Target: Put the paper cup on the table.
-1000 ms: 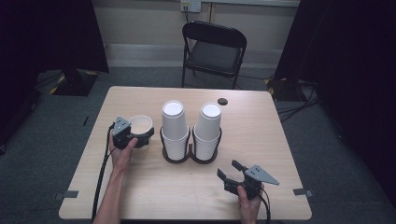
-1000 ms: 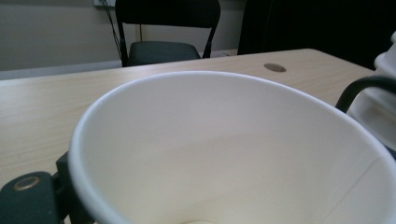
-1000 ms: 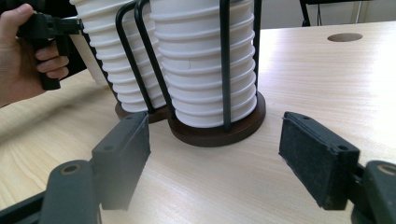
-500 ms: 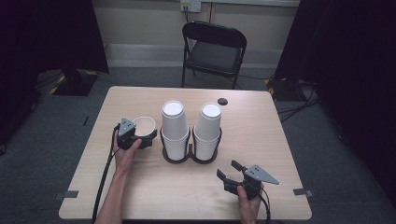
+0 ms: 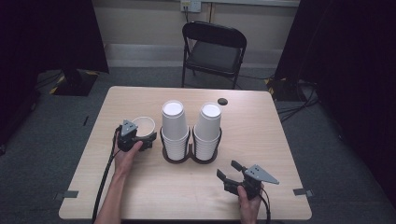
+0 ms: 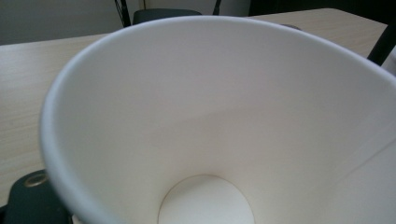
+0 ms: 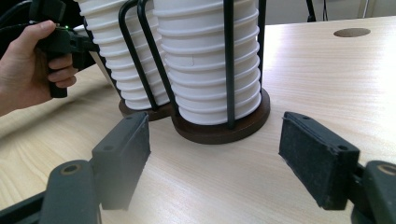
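table (image 5: 140,196): light wood, square-ish, person's forearms come in at near edge; small dark round hole (image 5: 222,101) near far edge, also seen in right gripper view (image 7: 351,32)
chair (image 5: 212,51): black folding, behind far edge of table, well apart from the work
cup holder (image 5: 188,156): dark double base with black wire uprights, mid-table; right gripper view shows round brown base (image 7: 219,128) and wires around both stacks
left cup stack (image 5: 174,127): white paper cups nested upside down, in the holder's left ring, bottom of top cup facing up
right cup stack (image 5: 207,128): same, in right ring, touching or just beside the left stack, can't tell which; ribbed rims stacked close in right gripper view (image 7: 210,60)
single cup (image 5: 142,126): white paper, upright, mouth up, on table just left of holder, apart from left stack; left gripper view looks straight into it (image 6: 210,140), bottom disc visible
left gripper (image 5: 142,139): in left hand (image 5: 125,154), at near side of the single cup; jaws have just been closing, cup wall between them; whether pads press on it can't tell, jaw tips hidden by the cup; also seen far off in right gripper view (image 7: 70,42)
right gripper (image 5: 227,170): in right hand (image 5: 247,203) at near right of table, pointing at holder; jaws wide apart, nothing between them, low over bare wood near the base, not touching it
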The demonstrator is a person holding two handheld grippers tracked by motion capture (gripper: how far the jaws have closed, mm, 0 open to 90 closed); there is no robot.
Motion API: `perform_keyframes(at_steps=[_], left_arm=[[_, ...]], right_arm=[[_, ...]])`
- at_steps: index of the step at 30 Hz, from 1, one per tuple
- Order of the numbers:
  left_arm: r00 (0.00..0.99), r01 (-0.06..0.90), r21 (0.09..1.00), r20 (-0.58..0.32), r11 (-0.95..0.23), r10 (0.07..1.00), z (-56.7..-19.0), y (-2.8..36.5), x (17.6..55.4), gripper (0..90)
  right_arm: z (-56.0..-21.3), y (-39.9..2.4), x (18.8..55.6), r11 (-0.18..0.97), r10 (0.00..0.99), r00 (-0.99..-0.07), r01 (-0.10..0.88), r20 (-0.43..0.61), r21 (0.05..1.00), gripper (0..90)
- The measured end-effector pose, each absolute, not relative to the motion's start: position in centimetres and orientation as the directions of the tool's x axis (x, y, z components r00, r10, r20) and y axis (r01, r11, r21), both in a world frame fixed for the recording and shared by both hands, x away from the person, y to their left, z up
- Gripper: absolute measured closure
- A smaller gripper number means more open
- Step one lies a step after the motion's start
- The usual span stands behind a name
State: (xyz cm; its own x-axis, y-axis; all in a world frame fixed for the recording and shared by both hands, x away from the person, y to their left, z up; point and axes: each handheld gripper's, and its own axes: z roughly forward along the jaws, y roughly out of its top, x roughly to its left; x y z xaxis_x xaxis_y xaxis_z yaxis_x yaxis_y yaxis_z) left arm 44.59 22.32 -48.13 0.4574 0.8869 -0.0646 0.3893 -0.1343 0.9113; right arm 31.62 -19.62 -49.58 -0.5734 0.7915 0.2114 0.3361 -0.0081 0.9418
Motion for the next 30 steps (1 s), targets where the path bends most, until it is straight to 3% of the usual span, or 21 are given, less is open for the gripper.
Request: perform_keyframes(at_steps=[17,30], left_arm=[[0.403,0.46,0.872,-0.039,-0.165,0.914,-49.0,22.2,44.0,15.4],[0.403,0.481,0.865,-0.076,-0.14,0.912,-49.4,22.2,43.0,15.6]], right_arm=[[-49.6,-19.6,31.7,-0.007,0.789,-0.574,0.35,0.22,0.937,24.3],[-49.6,-19.7,31.7,-0.013,0.789,-0.574,0.344,0.221,0.939,24.3]])
